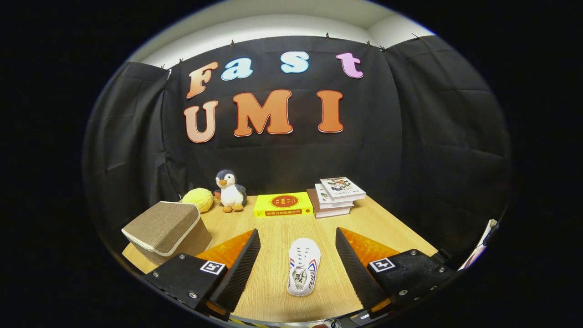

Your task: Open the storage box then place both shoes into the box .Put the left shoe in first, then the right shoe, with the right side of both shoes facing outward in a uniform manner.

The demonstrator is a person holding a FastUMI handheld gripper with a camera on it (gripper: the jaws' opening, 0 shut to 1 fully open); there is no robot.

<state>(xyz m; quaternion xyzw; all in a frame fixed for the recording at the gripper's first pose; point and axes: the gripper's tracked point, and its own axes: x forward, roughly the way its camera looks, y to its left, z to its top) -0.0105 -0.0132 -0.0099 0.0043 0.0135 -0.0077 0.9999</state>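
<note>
Claw [298, 269] spread wide, grasping nothing. 1 white shoe [304, 267] lies on the surface [273, 228] between its fingers, near the front edge. Storage box [165, 231] at the left edge looks closed, so opening it likely comes first: swing left to the lid.

Shoe [304, 266] between open jaws; storage box [166, 231] left, books [336, 196] beyond.

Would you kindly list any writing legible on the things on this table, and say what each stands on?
White shoe, lying between the fingers of the open tool: side lettering, too blurred to read.
Yellow book: red print on the cover, too small to read.
Stacked books: cover print, too small to read.
None can be quoted for certain.
</note>
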